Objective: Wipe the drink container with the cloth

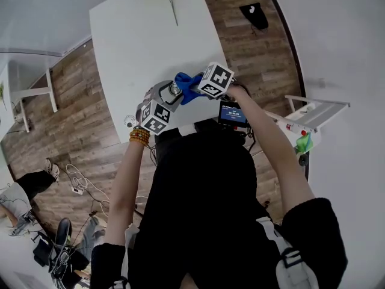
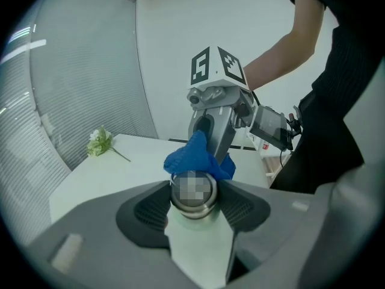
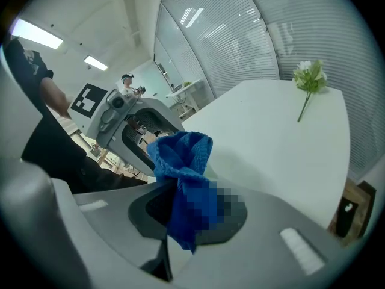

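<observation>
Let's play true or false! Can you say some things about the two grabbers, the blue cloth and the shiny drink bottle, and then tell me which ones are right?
1. The right gripper is pinching the blue cloth. True.
2. The left gripper is holding nothing. False: its jaws are closed on the metal drink container.
3. The blue cloth is lying flat on the table. False: it is bunched up in the right gripper's jaws, held up off the table right by the top of the drink container.
4. A flower lies on the white table, far from both grippers. True.
</observation>
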A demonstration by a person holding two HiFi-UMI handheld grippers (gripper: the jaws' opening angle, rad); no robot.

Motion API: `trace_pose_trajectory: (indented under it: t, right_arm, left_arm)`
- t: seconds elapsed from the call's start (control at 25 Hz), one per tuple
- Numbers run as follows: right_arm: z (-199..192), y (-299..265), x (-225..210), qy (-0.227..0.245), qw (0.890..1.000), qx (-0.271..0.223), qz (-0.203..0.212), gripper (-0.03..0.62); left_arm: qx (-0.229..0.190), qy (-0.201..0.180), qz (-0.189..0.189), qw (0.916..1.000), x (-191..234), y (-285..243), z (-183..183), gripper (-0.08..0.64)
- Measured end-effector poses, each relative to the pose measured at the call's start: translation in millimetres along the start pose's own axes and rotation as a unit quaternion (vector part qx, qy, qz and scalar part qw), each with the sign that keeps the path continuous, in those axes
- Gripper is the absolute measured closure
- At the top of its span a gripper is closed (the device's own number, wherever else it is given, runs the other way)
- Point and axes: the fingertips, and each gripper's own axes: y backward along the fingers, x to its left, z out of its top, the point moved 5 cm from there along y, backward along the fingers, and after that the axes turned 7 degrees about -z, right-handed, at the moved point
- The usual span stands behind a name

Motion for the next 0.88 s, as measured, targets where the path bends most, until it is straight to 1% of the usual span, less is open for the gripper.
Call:
trace_pose_trajectory:
  t: [0.12,0.24,0.44,0.56,0.68,0.88]
  right_arm:
    - [-2.0,-0.4,-3.8,-0.009,1.000,0.015,-0.011,0.525]
    - [-1.8,-4.6,-8.5,-0.007,0.999,0.033,-0.029,0.526]
    - [2.5,-8.4,-14.9,-0.015,0.999,0.040,-0.021,0.528]
    - [4.0,-9.6,-16.7,-0.010,0.998,0.052,-0.015,0.528]
    - [4.0,-12.8,-20.4,-0.006,0.998,0.066,-0.022,0.529]
    - [1.7,-19.7,-27.8,-0.013,0.997,0.076,-0.028,0.535]
  left_arm:
    - [0.000,0.004,0.006,1.0000,-0.5,-0.8,2.3,0.328]
    - [0.002,0.010,0.006,0.9999,0.6,0.5,2.2,0.328]
    - [0.000,0.026,0.012,0.9996,3.0,5.6,3.4,0.328]
    - [-0.005,0.032,0.017,0.9993,4.4,7.5,8.6,0.328]
    - [0.001,0.031,0.018,0.9993,4.4,4.8,9.8,0.328]
    - [0.014,0.029,0.022,0.9992,3.4,2.7,8.6,0.328]
